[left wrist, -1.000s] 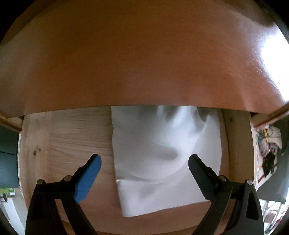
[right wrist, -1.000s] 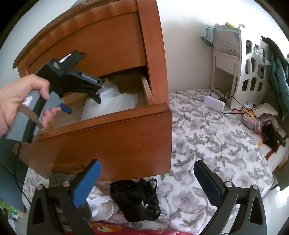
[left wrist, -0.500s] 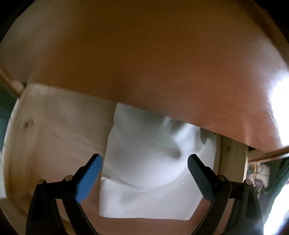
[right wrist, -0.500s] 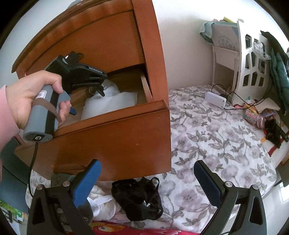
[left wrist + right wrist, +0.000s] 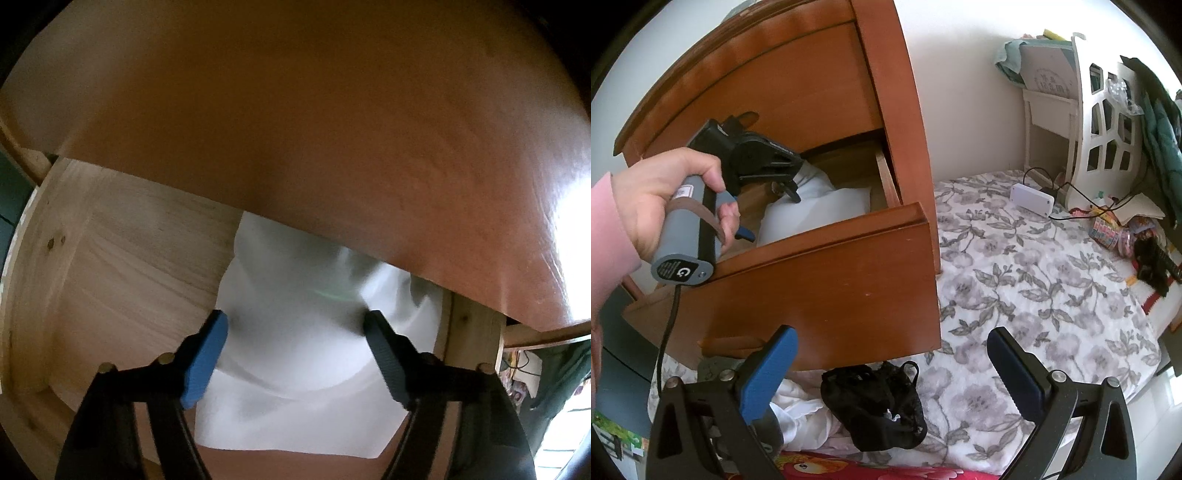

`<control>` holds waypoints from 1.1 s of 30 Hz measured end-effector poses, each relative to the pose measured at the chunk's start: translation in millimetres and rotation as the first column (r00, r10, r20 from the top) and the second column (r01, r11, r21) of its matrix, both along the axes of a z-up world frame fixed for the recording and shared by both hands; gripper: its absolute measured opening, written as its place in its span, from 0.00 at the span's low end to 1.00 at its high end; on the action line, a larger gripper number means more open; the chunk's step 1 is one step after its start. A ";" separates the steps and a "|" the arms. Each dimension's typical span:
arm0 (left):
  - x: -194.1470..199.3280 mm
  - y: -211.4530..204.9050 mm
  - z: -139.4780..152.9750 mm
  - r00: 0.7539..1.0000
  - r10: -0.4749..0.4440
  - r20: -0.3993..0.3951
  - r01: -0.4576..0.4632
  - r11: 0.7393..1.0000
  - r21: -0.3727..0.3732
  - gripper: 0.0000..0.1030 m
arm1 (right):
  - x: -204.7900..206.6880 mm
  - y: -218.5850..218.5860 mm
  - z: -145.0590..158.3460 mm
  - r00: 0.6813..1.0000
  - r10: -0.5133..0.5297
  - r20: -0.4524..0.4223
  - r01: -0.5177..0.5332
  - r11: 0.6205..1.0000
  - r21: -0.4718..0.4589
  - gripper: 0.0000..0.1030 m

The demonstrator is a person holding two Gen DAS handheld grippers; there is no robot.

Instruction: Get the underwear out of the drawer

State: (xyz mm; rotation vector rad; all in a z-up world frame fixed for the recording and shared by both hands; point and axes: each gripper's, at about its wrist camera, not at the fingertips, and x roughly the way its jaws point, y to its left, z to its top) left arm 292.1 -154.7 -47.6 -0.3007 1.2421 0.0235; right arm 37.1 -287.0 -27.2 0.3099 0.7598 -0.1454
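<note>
White folded underwear (image 5: pixel 295 373) lies in the open wooden drawer (image 5: pixel 129 280), partly hidden under the cabinet front above. My left gripper (image 5: pixel 295 325) points down into the drawer. Its jaws are closing, both tips sunk into the white cloth, which bulges between them. In the right wrist view a hand holds that left gripper (image 5: pixel 768 214) over the white underwear (image 5: pixel 827 206) inside the drawer (image 5: pixel 831 288). My right gripper (image 5: pixel 892 334) hangs open in front of the drawer with nothing between its fingers. Black lace underwear (image 5: pixel 875 402) lies on the bed below it.
The brown cabinet front (image 5: pixel 295 129) overhangs the drawer closely. A floral bedsheet (image 5: pixel 1034 295) spreads to the right, with a white box and cables (image 5: pixel 1032 199), a white headboard (image 5: pixel 1108 122) and small clutter. White cloth (image 5: pixel 801 410) lies beside the black underwear.
The left gripper has rolled, and its jaws have narrowed from wide apart to both tips pressing into the white underwear. The right gripper has stayed put.
</note>
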 end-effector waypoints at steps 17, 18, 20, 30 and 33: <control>-8.4 8.4 17.5 0.998 -0.061 0.006 0.061 0.998 0.006 0.35 | 0.3 -1.0 -1.3 1.000 -0.006 -0.003 0.006 1.000 0.007 1.00; -8.5 10.0 17.4 0.998 -0.065 0.006 0.065 0.998 0.007 0.34 | 0.5 -0.9 -1.5 1.000 -0.007 -0.004 0.007 1.000 0.008 1.00; -8.6 10.3 17.9 0.997 -0.074 0.004 0.074 0.997 0.012 0.30 | 0.3 -2.0 -1.7 1.000 -0.008 -0.004 0.008 1.000 0.009 1.00; -31.9 45.2 47.2 0.993 -0.116 0.030 0.116 0.993 -0.014 0.02 | -0.7 -2.0 -2.4 1.000 -0.016 -0.003 0.016 1.000 0.009 1.00; -36.4 48.3 48.7 0.991 -0.127 0.034 0.127 0.992 -0.018 0.02 | -0.8 -2.1 -1.7 1.000 -0.017 -0.004 0.017 1.000 0.007 1.00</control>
